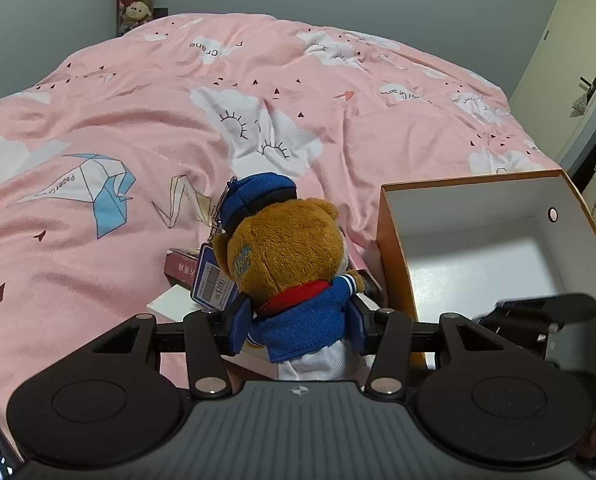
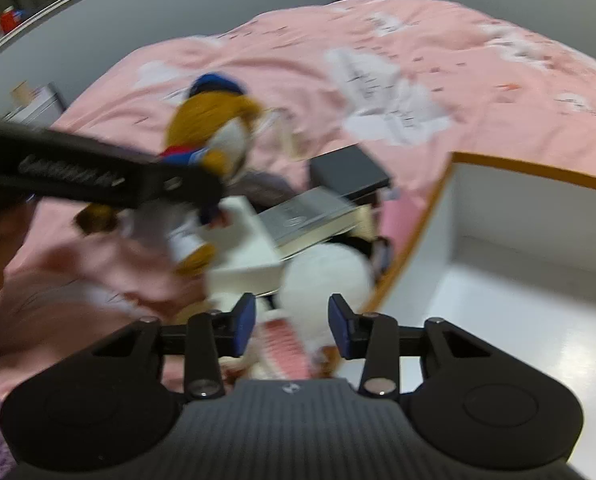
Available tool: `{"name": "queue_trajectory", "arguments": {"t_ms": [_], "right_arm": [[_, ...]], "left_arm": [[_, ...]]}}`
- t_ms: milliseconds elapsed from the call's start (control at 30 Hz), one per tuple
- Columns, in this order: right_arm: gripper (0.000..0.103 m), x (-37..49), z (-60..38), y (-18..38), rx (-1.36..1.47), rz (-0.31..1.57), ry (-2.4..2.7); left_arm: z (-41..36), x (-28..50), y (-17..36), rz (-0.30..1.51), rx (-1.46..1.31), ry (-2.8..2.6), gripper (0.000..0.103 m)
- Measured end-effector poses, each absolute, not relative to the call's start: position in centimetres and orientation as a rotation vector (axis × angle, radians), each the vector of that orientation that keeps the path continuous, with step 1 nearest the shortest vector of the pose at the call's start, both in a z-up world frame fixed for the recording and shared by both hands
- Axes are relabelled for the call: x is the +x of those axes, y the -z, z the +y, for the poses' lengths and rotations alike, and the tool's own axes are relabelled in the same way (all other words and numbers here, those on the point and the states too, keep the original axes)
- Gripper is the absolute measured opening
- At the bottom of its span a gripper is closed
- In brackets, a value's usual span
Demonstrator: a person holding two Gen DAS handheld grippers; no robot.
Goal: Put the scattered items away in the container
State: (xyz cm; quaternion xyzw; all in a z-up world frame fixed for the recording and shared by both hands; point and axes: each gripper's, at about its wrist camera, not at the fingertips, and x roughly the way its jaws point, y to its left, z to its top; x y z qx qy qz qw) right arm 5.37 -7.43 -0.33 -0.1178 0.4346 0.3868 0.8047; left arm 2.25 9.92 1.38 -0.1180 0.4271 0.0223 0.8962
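Between the left gripper's (image 1: 298,326) pads: plush bear (image 1: 285,256), clamped at the torso, lifted off the pink bedding (image 1: 97,120). Right gripper (image 2: 291,330) part-open, holding nothing, white plush (image 2: 326,280) just ahead. Beyond-right of the left gripper, the empty box (image 1: 394,240). Carry the bear over the near wall; release low inside.

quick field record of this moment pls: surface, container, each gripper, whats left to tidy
surface: pink bedspread
container: orange box, white inside, nothing visible in it
left gripper: shut on bear plush, held above the pile beside the box
right gripper: open, over white plush, pads not pressing
left to tidy: white plush, grey book, black case, white box
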Motion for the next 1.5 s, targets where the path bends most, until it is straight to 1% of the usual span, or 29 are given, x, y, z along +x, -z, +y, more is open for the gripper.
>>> {"name": "queue_trajectory", "arguments": {"t_ms": [133, 167, 233, 267, 333, 367, 400, 633, 833, 867, 933, 967, 1000, 1167, 1200, 1233, 1267, 1300, 1367, 1500], "right_arm": [[0.043, 4.6, -6.3, 1.6, -0.313, 0.958, -0.847], [0.041, 4.7, -6.2, 1.9, -0.315, 0.963, -0.845], [0.03, 4.9, -6.2, 2.2, -0.303, 0.988, -0.842], [0.017, 5.0, -6.2, 2.5, -0.307, 0.998, -0.833], [0.013, 5.2, -6.3, 3.0, -0.296, 1.026, -0.823], [0.004, 5.2, -6.5, 3.1, -0.279, 1.035, -0.828], [0.003, 5.3, -6.6, 3.2, -0.267, 1.034, -0.83], [0.002, 4.6, -7.8, 0.3, -0.233, 0.932, -0.815], [0.003, 4.5, -8.6, -0.7, -0.198, 0.917, -0.781], [0.009, 4.5, -8.5, -0.5, -0.208, 0.917, -0.765], [0.017, 4.4, -8.3, -0.2, -0.221, 0.928, -0.767], [0.033, 4.4, -8.1, 0.0, -0.227, 0.932, -0.773], [0.04, 4.3, -7.8, 0.2, -0.241, 0.927, -0.777], [0.04, 4.4, -6.4, 2.0, -0.312, 0.954, -0.78], [0.037, 4.4, -6.3, 2.4, -0.327, 0.957, -0.776], [0.033, 4.4, -6.1, 2.8, -0.344, 0.96, -0.762], [0.014, 4.4, -6.1, 3.0, -0.354, 0.961, -0.748], [0.011, 4.4, -6.2, 3.0, -0.354, 0.959, -0.741], [0.007, 4.2, -6.7, 2.4, -0.331, 0.944, -0.749], [0.006, 3.7, -8.0, 0.4, -0.264, 0.907, -0.778]], "left_arm": [[10.0, 2.2, -0.9, 0.896, -0.247, -0.041, 0.056], [10.0, 2.2, -0.8, 0.897, -0.247, -0.039, 0.056], [10.0, 2.3, -0.6, 0.902, -0.248, -0.036, 0.056], [10.0, 2.3, -0.6, 0.903, -0.249, -0.035, 0.056], [10.0, 2.3, -0.5, 0.904, -0.251, -0.032, 0.056], [10.0, 2.2, -0.5, 0.903, -0.251, -0.031, 0.056], [10.0, 2.2, -0.5, 0.902, -0.249, -0.031, 0.056], [9.5, 1.9, -1.1, 0.883, -0.234, -0.015, 0.056], [9.0, 1.8, -1.3, 0.881, -0.214, -0.013, 0.056], [8.9, 1.9, -1.3, 0.882, -0.211, -0.012, 0.056], [8.7, 1.9, -1.3, 0.885, -0.207, -0.008, 0.056], [8.6, 1.9, -1.2, 0.886, -0.206, -0.005, 0.056], [8.6, 1.9, -1.2, 0.887, -0.204, -0.004, 0.057], [8.6, 1.9, -1.1, 0.889, -0.206, -0.008, 0.057], [8.7, 1.9, -1.1, 0.889, -0.206, -0.01, 0.057], [8.7, 1.9, -1.1, 0.89, -0.205, -0.011, 0.057], [8.7, 1.9, -1.1, 0.89, -0.205, -0.013, 0.057], [8.7, 1.8, -1.1, 0.89, -0.204, -0.013, 0.057], [8.7, 1.8, -1.2, 0.887, -0.202, -0.009, 0.057], [8.5, 1.7, -1.5, 0.876, -0.189, 0.002, 0.057]]}}
